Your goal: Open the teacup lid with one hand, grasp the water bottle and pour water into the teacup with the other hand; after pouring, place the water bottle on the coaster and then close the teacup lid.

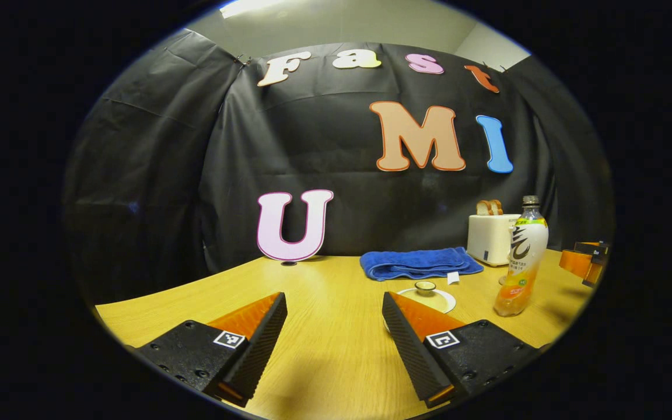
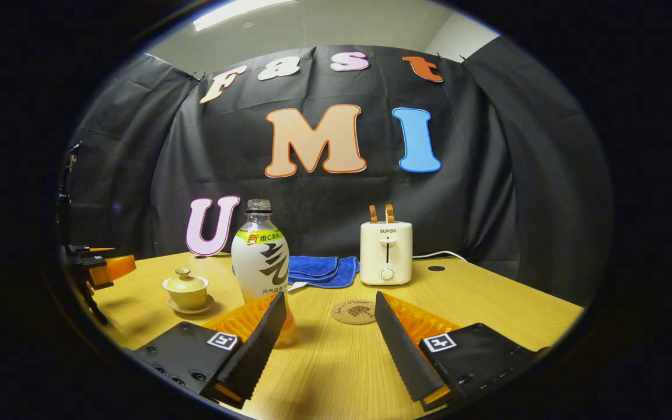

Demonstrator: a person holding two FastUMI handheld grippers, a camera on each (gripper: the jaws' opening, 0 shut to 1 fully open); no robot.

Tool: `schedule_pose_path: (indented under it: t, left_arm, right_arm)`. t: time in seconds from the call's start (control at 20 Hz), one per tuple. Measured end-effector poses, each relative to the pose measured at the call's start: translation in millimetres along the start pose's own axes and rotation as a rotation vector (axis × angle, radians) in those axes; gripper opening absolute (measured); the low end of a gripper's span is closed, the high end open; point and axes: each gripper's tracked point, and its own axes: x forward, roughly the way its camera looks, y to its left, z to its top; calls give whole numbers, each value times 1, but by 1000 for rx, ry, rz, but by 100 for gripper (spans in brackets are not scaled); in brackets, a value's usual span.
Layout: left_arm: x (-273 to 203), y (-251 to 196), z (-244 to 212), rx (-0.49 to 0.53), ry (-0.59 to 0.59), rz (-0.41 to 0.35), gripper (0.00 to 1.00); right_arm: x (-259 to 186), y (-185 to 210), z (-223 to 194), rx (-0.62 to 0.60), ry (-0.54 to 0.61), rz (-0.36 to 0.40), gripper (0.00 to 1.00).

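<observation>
A pale lidded teacup (image 2: 186,290) sits on its saucer at the table's left, lid on. In the left gripper view the teacup (image 1: 426,289) lies just past my own right finger, which hides part of it. My left gripper (image 1: 333,300) is open and holds nothing. The water bottle (image 2: 260,256), white-labelled with orange liquid, stands upright right behind the left finger of my right gripper (image 2: 329,297), which is open and empty. A round cork coaster (image 2: 354,311) lies ahead between those fingers. The bottle (image 1: 521,256) stands right of the teacup.
A white toaster (image 2: 386,252) with bread slices stands at the back, a folded blue towel (image 2: 318,269) to its left. The left gripper (image 2: 100,268) shows at the far left edge; the right gripper (image 1: 584,262) shows at the far right. The wooden table (image 2: 487,303) extends right.
</observation>
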Motion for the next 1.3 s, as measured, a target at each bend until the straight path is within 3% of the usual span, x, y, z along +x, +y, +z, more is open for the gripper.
schedule_pose_path:
  t: [0.4,0.85,1.15,1.3]
  left_arm:
    - [18,-29,0,-4,2,-129,96]
    - [34,-77,-2,-12,-2,-357,96]
    - [52,-100,-2,-12,-1,-447,94]
    - [57,-106,-4,-13,-1,-476,88]
  right_arm:
    - [1,2,0,0,0,7,98]
    - [0,2,0,0,0,12,98]
    - [0,3,0,1,1,20,98]
    - [-1,4,0,0,1,23,98]
